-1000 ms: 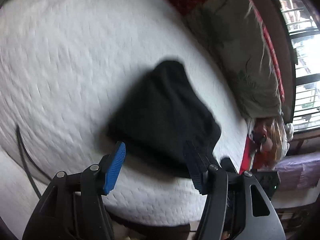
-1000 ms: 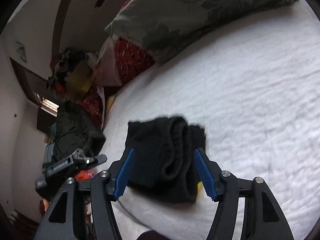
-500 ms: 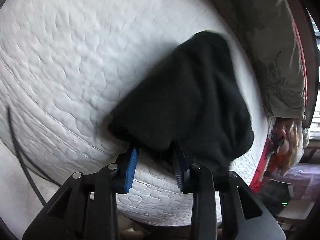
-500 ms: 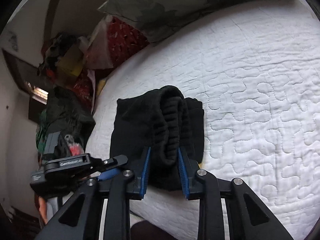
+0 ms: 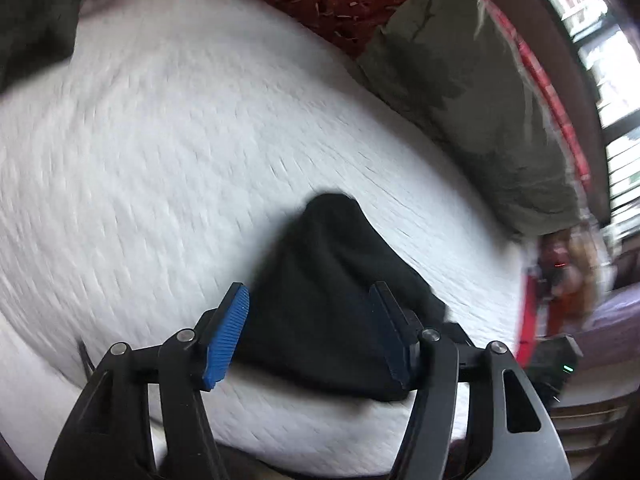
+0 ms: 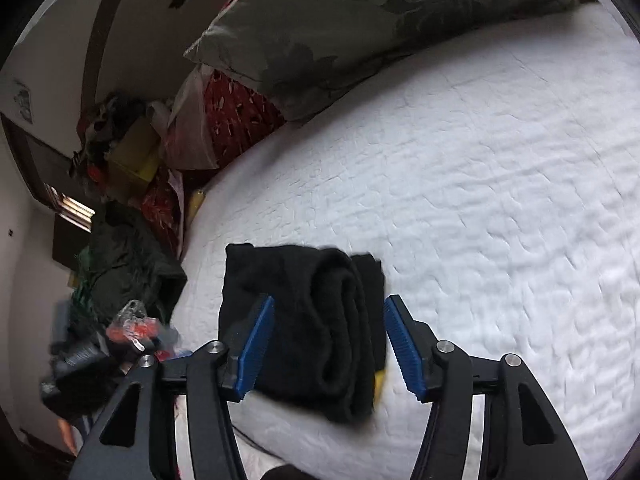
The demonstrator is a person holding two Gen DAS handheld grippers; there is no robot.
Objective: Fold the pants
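Black pants (image 6: 312,328) sit bundled at the near edge of the white quilted mattress (image 6: 500,200), left gripper (image 5: 310,338) and right gripper (image 6: 328,340) both spread wide, gripping nothing, so I'd pinch matching corners and keep the fold even.

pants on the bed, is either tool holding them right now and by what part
Nothing is held. The left tool and right tool are both open, and the folded black pants lie on the white bed.

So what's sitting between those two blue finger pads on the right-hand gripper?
In the right wrist view, the folded black pants lie on the white quilted mattress, framed by the open right gripper; nothing else.
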